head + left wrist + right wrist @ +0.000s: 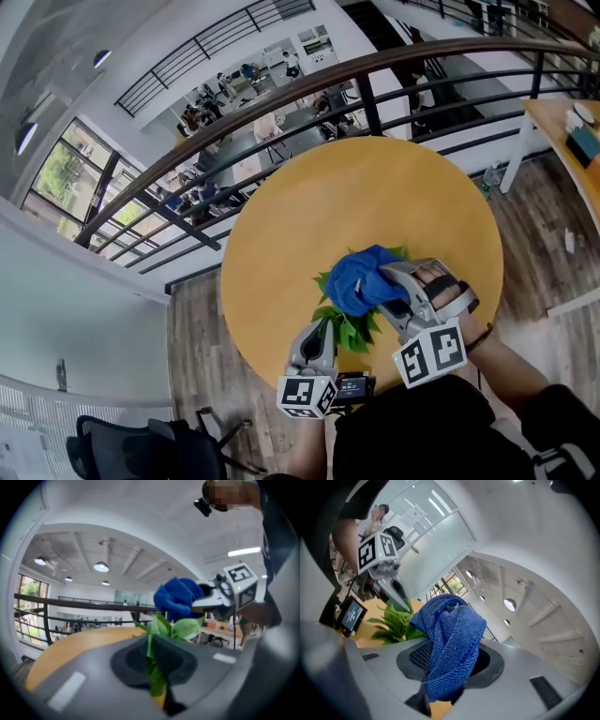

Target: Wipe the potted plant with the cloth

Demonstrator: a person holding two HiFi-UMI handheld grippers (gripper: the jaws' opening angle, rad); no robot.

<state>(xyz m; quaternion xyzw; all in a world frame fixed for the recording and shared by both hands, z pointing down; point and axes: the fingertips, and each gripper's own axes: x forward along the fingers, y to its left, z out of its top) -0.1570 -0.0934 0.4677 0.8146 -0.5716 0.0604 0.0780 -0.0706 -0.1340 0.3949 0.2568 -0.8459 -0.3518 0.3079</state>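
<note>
A small leafy green plant (349,323) stands near the front edge of the round wooden table (309,225); its pot is hidden. My left gripper (319,330) is shut on one of its leaves (153,667), which runs between the jaws in the left gripper view. My right gripper (392,292) is shut on a bunched blue cloth (364,277), held over the top of the plant (396,620). In the right gripper view the cloth (450,644) drapes out of the jaws. The left gripper view shows the cloth (180,597) just above the leaves.
A dark railing (281,122) curves behind the table, with a lower floor beyond it. A second wooden table (572,131) stands at the far right. A black office chair (141,450) sits at the lower left. The person's dark sleeve (450,422) fills the bottom.
</note>
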